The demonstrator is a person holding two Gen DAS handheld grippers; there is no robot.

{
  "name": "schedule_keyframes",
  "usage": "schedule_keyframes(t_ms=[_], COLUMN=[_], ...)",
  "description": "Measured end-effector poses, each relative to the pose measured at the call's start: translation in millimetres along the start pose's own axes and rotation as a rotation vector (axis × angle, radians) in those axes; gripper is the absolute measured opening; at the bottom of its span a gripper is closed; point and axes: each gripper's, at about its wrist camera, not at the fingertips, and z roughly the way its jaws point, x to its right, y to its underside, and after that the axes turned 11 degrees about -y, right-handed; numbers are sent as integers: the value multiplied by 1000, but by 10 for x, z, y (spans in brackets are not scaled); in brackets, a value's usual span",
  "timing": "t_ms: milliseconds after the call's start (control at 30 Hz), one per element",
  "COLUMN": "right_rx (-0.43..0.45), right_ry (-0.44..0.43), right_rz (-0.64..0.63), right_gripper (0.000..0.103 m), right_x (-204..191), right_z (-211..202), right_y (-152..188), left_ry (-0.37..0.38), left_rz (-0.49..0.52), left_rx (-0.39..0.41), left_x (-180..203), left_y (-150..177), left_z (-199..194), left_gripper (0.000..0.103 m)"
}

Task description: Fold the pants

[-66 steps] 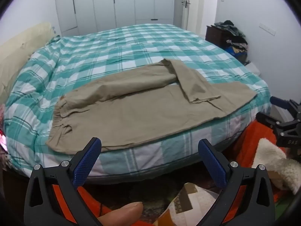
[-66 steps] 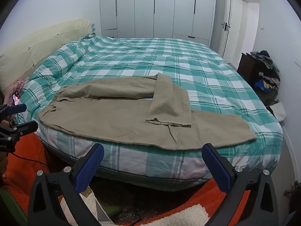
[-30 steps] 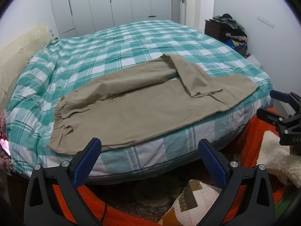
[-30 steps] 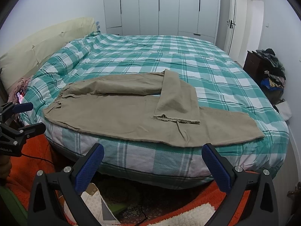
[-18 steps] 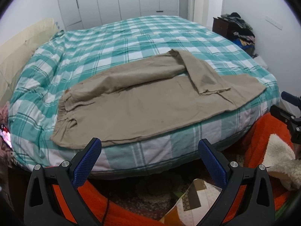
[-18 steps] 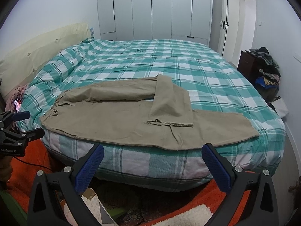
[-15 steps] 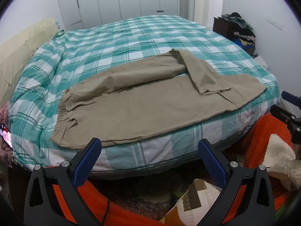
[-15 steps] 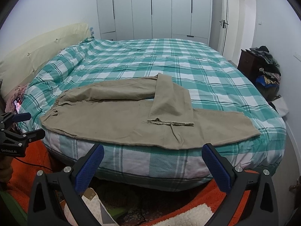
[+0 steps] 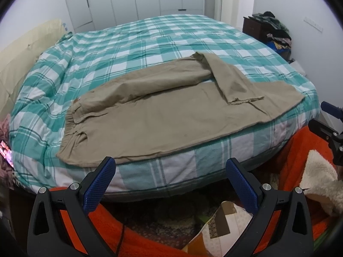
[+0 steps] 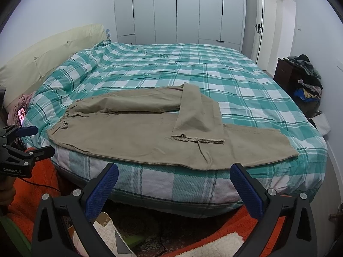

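Bedroom w/ white wardrobe doors [image 10: 188,10] behind a bed [image 9: 150,42] in teal-and-white check. One pair of tan pants [image 9: 163,115] lies flat along the near edge of the bed, waistband to the left, two legs: near leg straight out to the right, far leg bent back w/ its frayed hem lying across the near leg.

Left gripper [image 9: 170,180] is below the bed edge, fingers wide apart, holding nothing, clear of the cloth. Right gripper [image 10: 173,184] likewise: fingers spread wide, nothing btwn them, short of the pants.

Left wrist view alone shows the fluffy cream throw [image 9: 319,180] at right, w/ the right gripper just beside it. Right wrist view alone shows the full cream headboard [image 10: 49,51] and the left gripper at the left edge. Both views catch the dark cabinet [image 10: 285,70] piled w/ clothes and the orange rug [image 9: 300,150].
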Motion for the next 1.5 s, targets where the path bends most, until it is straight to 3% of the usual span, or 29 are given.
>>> schedule_keyframes(t_ms=[1500], right_rx=[-19], right_ry=[-9], right_rz=[-15], right_gripper=[102], right_x=[-117], right_z=[50], right_y=[40], left_ry=[-3], left_rz=[22], left_rx=[-2], left_x=[51], left_y=[48], left_z=[11], left_gripper=[102])
